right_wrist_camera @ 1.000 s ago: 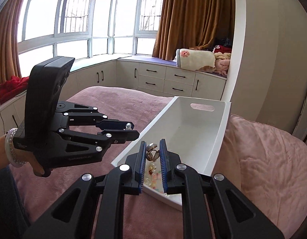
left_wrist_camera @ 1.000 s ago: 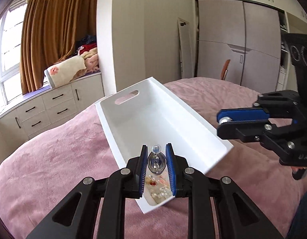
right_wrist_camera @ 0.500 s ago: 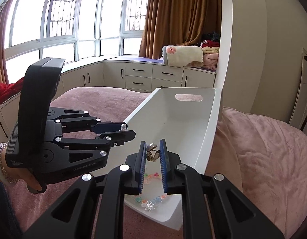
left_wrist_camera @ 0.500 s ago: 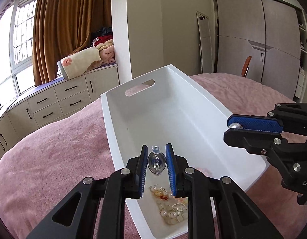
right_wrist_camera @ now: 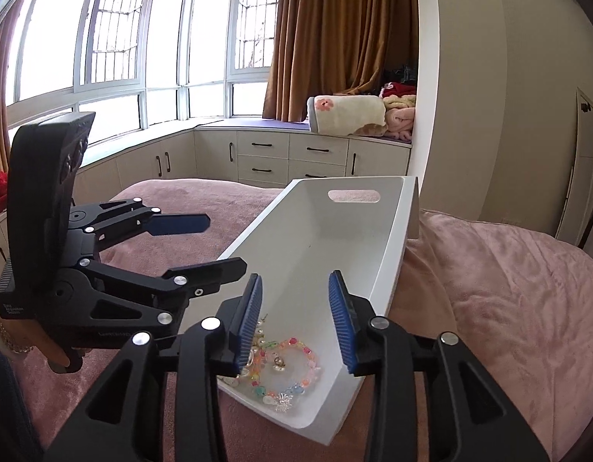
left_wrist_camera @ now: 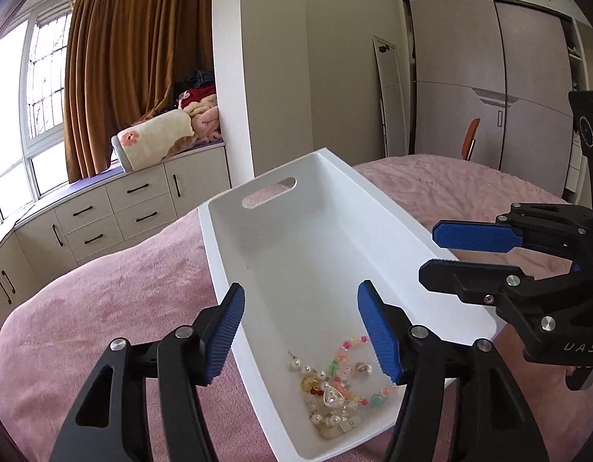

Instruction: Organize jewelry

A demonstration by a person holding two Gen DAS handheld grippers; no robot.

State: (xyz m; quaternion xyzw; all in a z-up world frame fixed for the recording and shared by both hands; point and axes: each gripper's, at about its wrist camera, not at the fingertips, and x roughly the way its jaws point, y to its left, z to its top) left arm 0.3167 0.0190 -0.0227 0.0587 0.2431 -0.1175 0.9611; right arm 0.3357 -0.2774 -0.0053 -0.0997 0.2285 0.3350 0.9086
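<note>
A long white bin (left_wrist_camera: 296,238) with a handle slot lies on the pink bed cover; it also shows in the right wrist view (right_wrist_camera: 389,265). A pile of jewelry (left_wrist_camera: 335,389), with pearl beads and colourful bead bracelets, lies at its near end and also shows in the right wrist view (right_wrist_camera: 281,362). My left gripper (left_wrist_camera: 300,323) is open and empty just above the near end of the bin. My right gripper (right_wrist_camera: 294,315) is open and empty over the same end, beside the left one. Each gripper shows in the other's view, the right (left_wrist_camera: 446,254) and the left (right_wrist_camera: 223,246).
The pink bed cover (right_wrist_camera: 508,300) spreads all around the bin. White drawer cabinets (right_wrist_camera: 288,158) run under the windows behind, with folded blankets (right_wrist_camera: 350,115) on top. A grey wardrobe (left_wrist_camera: 489,88) stands at the far right.
Both grippers have opened. The clear teardrop pendant has left the left gripper and the ring has left the right one; both hands have moved nearer over the bin's near end.
</note>
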